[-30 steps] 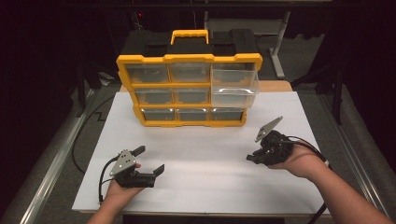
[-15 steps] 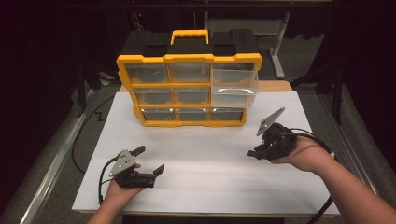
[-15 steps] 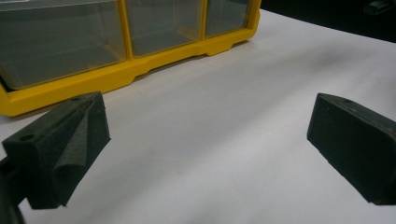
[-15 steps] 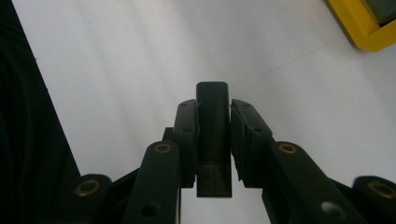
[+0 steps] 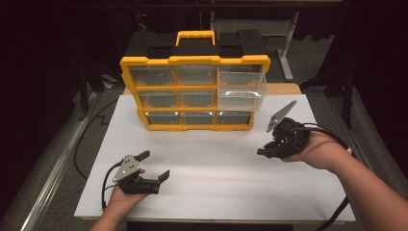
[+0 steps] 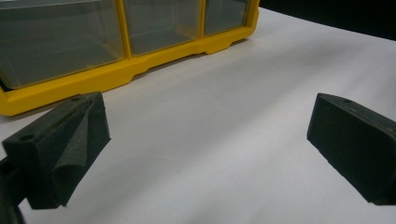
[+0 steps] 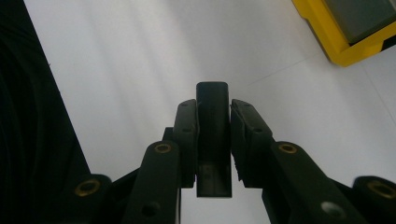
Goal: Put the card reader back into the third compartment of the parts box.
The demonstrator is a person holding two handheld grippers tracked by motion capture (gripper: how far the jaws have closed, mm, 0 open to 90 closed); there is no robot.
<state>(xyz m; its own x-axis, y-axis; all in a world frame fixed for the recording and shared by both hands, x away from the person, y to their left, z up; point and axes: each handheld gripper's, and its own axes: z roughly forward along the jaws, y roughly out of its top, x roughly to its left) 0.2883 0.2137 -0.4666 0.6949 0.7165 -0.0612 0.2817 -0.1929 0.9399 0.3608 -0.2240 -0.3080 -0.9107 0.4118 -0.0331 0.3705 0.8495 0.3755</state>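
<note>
right gripper is clamped on a small black block above the white table, near the yellow organizer; left gripper gapes, empty. risk (my guess): the narrow block twists out when tilted.

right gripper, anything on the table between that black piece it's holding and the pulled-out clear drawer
Nothing visible: the right gripper holds the small black piece, and bare white table lies between it and the pulled-out drawer.
</note>
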